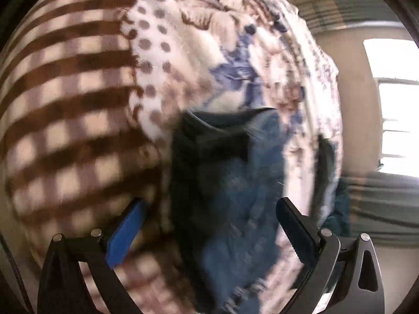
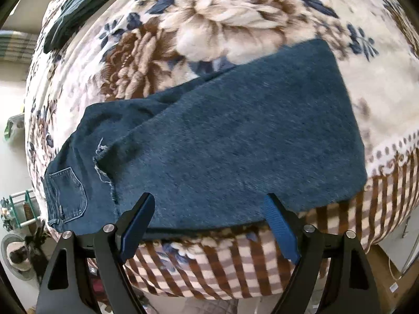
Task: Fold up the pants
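Observation:
Dark blue jeans lie folded over on themselves on a floral blanket, with a back pocket and a frayed hem at the left. My right gripper hovers open over the near edge of the jeans, with nothing between its fingers. The left wrist view is blurred by motion. In it the jeans lie below my left gripper. Its jaws stand wide apart over the cloth and press on nothing. The blanket's brown checked border fills the left of that view.
A dark green garment lies on the far left of the bed. The bed's edge drops off beyond the checked border. A bright window and striped fabric lie past the bed. A rack and a cardboard box are on the floor.

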A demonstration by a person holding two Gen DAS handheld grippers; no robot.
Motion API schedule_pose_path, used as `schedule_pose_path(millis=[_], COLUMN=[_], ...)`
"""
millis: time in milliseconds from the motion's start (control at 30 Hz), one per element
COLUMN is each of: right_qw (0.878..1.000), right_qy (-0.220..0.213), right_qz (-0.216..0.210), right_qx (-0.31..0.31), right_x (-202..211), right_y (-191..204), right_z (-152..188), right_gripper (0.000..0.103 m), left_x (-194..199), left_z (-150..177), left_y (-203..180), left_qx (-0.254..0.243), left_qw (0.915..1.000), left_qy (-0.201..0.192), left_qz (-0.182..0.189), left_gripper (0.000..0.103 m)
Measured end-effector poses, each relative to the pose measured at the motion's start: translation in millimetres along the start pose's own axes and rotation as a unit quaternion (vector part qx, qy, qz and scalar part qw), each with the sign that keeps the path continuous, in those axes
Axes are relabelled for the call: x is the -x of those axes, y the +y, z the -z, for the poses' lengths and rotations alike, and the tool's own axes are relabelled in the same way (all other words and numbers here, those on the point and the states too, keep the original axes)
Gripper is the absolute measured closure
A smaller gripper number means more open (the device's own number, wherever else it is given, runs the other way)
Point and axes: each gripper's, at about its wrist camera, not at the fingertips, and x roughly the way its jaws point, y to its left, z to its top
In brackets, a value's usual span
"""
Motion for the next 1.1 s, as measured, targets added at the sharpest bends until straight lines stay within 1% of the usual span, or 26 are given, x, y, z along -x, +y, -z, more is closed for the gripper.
schedule_pose_path(millis=[33, 67, 133, 167, 200, 233, 267, 300, 333, 467, 600, 667, 733, 767, 800, 867, 933, 967, 1000, 1033, 1067, 1100], right_qw=[1.000, 1.000, 1.000, 1.000, 1.000, 1.000, 1.000, 1.000, 1.000, 1.000, 1.000, 1.000, 1.000, 1.000, 1.000, 1.000, 1.000, 1.000, 1.000, 1.000, 1.000, 1.000], right_qy=[0.000, 0.001, 0.004, 0.004, 0.004, 0.004, 0.004, 0.004, 0.003, 0.003, 0.002, 0.003, 0.005, 0.006, 0.006, 0.004, 0.003, 0.004, 0.006, 0.007, 0.008, 0.008], right_qz=[0.002, 0.003, 0.006, 0.009, 0.011, 0.013, 0.013, 0.012, 0.012, 0.011, 0.008, 0.005, 0.003, 0.003, 0.001, -0.002, -0.001, -0.002, -0.002, -0.002, -0.003, -0.003], right_qx=[0.004, 0.006, 0.009, 0.010, 0.010, 0.009, 0.007, 0.006, 0.004, 0.002, 0.004, 0.003, 0.001, 0.001, 0.001, 0.003, 0.006, 0.006, 0.006, 0.004, 0.002, 0.000], right_x=[-1.4, -3.9, -7.2, -9.0, -10.9, -12.4, -13.7, -14.8, -15.4, -15.0, -13.4, -13.1, -13.9, -12.6, -11.8, -9.5, -10.0, -10.5, -11.3, -11.6, -10.9, -10.2], right_y=[3.3, 4.9, 7.0, 7.0, 6.5, 5.5, 4.5, 3.9, 3.4, 1.2, 0.3, -2.3, -3.9, -6.2, -6.4, -6.7, -8.4, -10.0, -10.8, -11.6, -11.8, -11.8], right_z=[-1.1, -2.2, -2.8, -3.3, -4.0, -4.3, -4.1, -4.7, -5.1, -7.2, -9.9, -10.4, -10.4, -9.7, -9.6, -9.0, -8.6, -7.7, -7.5, -7.4, -7.6, -7.9], right_gripper=[0.016, 0.016, 0.016, 0.016, 0.016, 0.016, 0.016, 0.016, 0.016, 0.016, 0.016, 0.016, 0.016, 0.016, 0.016, 0.016, 0.016, 0.016, 0.016, 0.016, 0.016, 0.016], left_x=[-13.6, -17.7, -25.4, -28.2, -29.4, -28.3, -23.2, -20.2, -14.3, -2.1, 6.5, -4.6, -24.1, -24.2, -21.1, -9.8, 1.9, -0.3, -7.5, -20.3, -36.8, -46.6], left_z=[-6.8, -12.7, -18.8, -20.5, -20.1, -18.6, -15.8, -13.4, -10.2, -3.3, 0.5, -4.6, -16.6, -20.3, -20.5, -13.5, -4.8, -4.5, -7.1, -12.6, -21.3, -28.4], left_y=[-0.8, -2.0, -13.0, -22.5, -30.4, -38.2, -45.4, -49.9, -51.4, -40.7, -45.7, -41.0, -29.6, -26.9, -31.5, -48.8, -63.3, -65.6, -64.4, -58.0, -43.1, -30.1], left_qx=[-0.008, -0.013, -0.034, -0.053, -0.069, -0.081, -0.097, -0.111, -0.124, -0.119, -0.119, -0.113, -0.080, -0.053, -0.050, -0.078, -0.104, -0.116, -0.122, -0.116, -0.090, -0.063], left_qw=[0.9999, 0.9999, 0.9994, 0.9984, 0.9971, 0.9959, 0.9938, 0.9915, 0.9896, 0.9908, 0.9911, 0.9917, 0.9944, 0.9966, 0.9967, 0.9945, 0.9923, 0.9909, 0.9899, 0.9906, 0.9932, 0.9961], left_qy=[0.004, 0.004, -0.009, -0.019, -0.020, -0.020, -0.026, -0.029, -0.035, -0.038, -0.044, -0.041, -0.017, -0.015, -0.019, -0.033, -0.051, -0.052, -0.048, -0.035, -0.018, -0.013], left_qz=[-0.005, -0.006, -0.005, -0.007, -0.024, -0.036, -0.048, -0.060, -0.065, -0.052, -0.039, -0.047, -0.067, -0.061, -0.061, -0.062, -0.044, -0.045, -0.054, -0.063, -0.071, -0.061], left_gripper=[0.003, 0.003, 0.004, 0.011, 0.017, 0.030, 0.039, 0.045, 0.052, 0.055, 0.055, 0.050, 0.050, 0.050, 0.050, 0.049, 0.049, 0.049, 0.046, 0.039, 0.038, 0.036])
